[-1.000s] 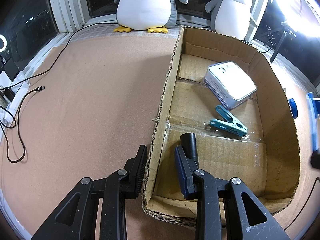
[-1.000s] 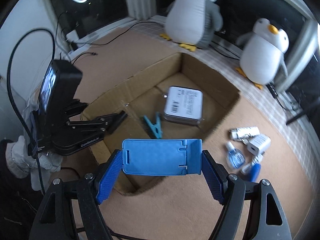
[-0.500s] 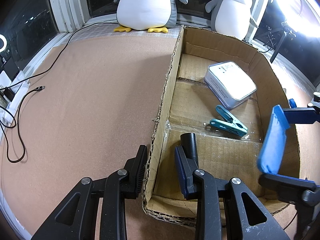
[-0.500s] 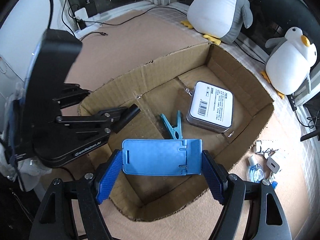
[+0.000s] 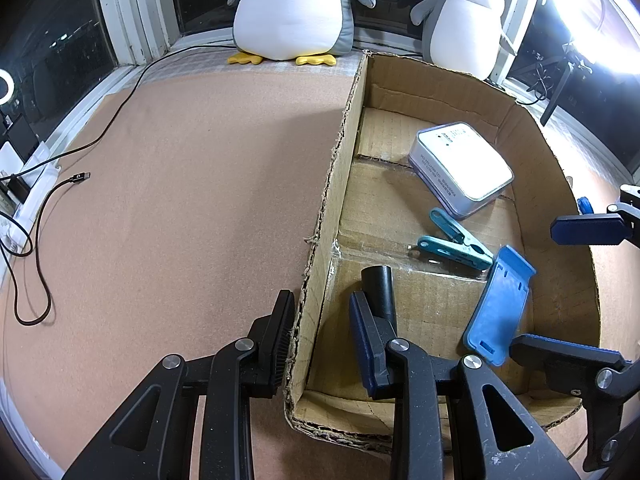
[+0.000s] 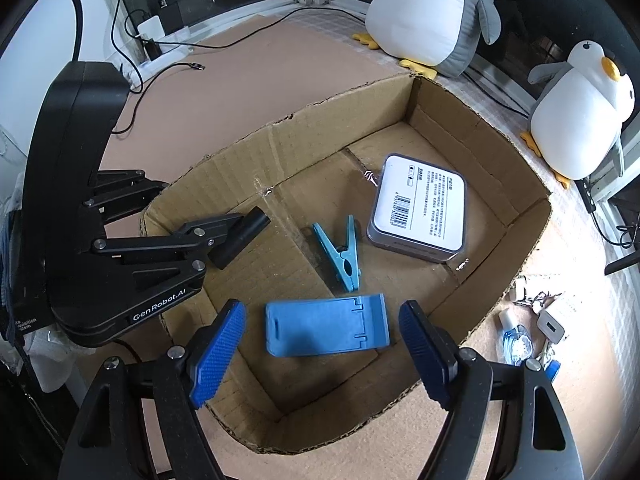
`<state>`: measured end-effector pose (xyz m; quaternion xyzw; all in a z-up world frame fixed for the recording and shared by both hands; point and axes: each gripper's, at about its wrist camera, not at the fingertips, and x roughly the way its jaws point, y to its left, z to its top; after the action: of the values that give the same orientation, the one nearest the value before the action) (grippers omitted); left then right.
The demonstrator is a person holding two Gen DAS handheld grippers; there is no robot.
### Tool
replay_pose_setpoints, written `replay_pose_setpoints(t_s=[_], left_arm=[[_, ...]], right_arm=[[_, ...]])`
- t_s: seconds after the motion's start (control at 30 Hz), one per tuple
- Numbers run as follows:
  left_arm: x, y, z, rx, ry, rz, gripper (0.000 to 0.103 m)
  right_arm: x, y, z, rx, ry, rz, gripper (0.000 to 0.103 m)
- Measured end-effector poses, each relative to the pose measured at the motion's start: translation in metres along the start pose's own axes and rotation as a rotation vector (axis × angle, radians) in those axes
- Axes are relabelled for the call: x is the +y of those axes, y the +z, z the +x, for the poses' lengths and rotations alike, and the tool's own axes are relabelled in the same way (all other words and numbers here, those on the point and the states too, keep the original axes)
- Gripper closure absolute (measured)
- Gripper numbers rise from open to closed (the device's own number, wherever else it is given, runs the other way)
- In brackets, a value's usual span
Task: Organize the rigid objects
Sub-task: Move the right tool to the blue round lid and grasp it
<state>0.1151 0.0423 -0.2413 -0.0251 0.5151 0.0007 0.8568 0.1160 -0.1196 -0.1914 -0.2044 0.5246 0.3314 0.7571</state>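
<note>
An open cardboard box (image 5: 347,120) (image 6: 280,128) sits on the brown mat. A blue plastic stand (image 6: 326,330) (image 5: 498,304) lies free on the box floor near the front. My right gripper (image 6: 322,308) (image 5: 572,292) hovers over it, open, fingers wide on either side. A teal clothespin (image 6: 340,252) (image 5: 452,244) and a white flat tin (image 6: 420,212) (image 5: 464,168) lie further in. My left gripper (image 5: 320,298) (image 6: 204,204) is open and straddles the box's left wall, with a black cylinder (image 5: 378,292) beside its inner finger.
Two plush penguins (image 5: 292,8) (image 5: 460,20) stand behind the box. A black cable (image 5: 40,216) loops over the mat at the left. Right of the box lie a small blue bottle (image 6: 516,340), a white charger (image 6: 552,322) and other small items.
My right gripper carried the blue stand over the box, lowered it and opened; the stand now rests on the box floor. The left gripper has stayed put.
</note>
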Motion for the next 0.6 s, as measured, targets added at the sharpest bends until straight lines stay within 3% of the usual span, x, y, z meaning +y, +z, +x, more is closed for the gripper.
replay_pose_setpoints(t_s=[0.33,0.6], left_arm=[[0.0,0.0,0.0,0.0,0.0,0.0,0.072],[0.0,0.0,0.0,0.0,0.001,0.001,0.072]], right_arm=[[-0.014,-0.007,-0.029,-0.083,0.034,0.067,0.026],[-0.068,-0.031,-0.068,-0.186,-0.006,0.226,0.026]])
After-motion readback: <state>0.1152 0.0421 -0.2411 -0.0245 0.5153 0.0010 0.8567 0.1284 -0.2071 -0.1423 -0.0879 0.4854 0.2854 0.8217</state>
